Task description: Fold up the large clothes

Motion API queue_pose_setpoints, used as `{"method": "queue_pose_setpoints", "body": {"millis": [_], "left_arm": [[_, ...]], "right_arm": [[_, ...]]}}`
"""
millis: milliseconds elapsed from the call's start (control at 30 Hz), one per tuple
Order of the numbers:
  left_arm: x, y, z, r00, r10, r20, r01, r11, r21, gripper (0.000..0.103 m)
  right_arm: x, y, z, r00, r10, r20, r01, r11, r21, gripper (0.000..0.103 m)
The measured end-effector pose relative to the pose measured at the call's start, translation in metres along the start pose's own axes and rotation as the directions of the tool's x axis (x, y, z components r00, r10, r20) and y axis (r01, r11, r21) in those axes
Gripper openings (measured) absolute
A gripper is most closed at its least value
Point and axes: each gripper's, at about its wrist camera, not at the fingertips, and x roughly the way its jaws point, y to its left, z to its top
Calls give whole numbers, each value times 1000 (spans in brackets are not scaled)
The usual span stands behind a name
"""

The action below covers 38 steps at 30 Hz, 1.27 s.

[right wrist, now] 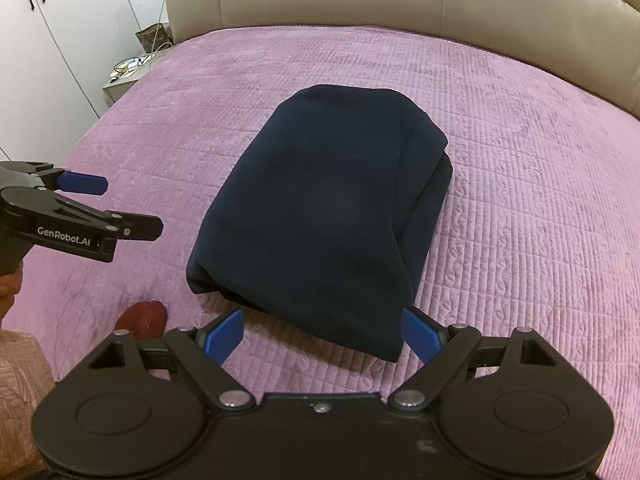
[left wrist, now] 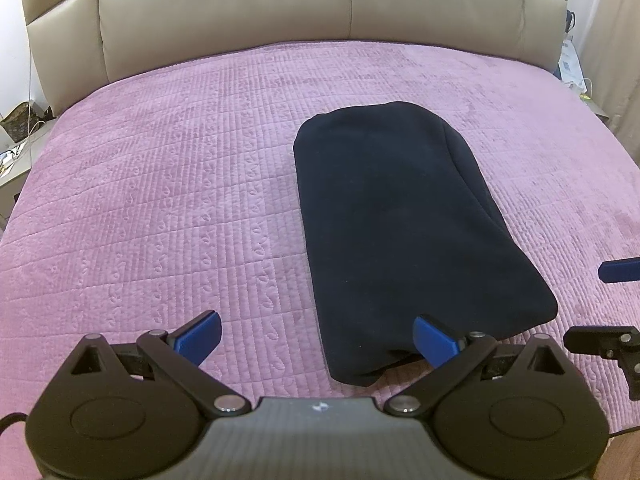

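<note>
Dark navy garment (right wrist: 320,208), fleece-like, lies folded into a compact oblong bundle on the middle-near part of the bed, layered edges showing along its right side and near end. Judged from that, folding looks basically done; maybe a final tidy or a move left, can't say.

Left gripper (left wrist: 316,338) spread wide, holding nothing; its right finger overlaps the bundle's near left corner in view, contact unclear. Right gripper (right wrist: 322,330) also wide, empty, hovering just in front of the near edge, fingers straddling it.

Surface: pink-purple quilted bedspread (left wrist: 160,200), stitched pattern, mostly flat. Beige padded headboard (left wrist: 280,4) behind. White wardrobe doors (right wrist: 60,40) on the left side, nightstand (right wrist: 120,80) with cables and a small patterned bag (left wrist: 24,120) beside the bed. More clutter at the far right edge, too small to tell.
</note>
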Motion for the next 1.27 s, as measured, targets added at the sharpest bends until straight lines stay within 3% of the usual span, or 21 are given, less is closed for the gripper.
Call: {"method": "queue_pose_setpoints", "body": {"millis": [1267], "left_arm": [[2, 2, 1, 1000, -23, -4, 23, 1000, -15, 103]], "right_arm": [[-2, 3, 0, 1000, 9, -3, -9, 1000, -21, 101]]}}
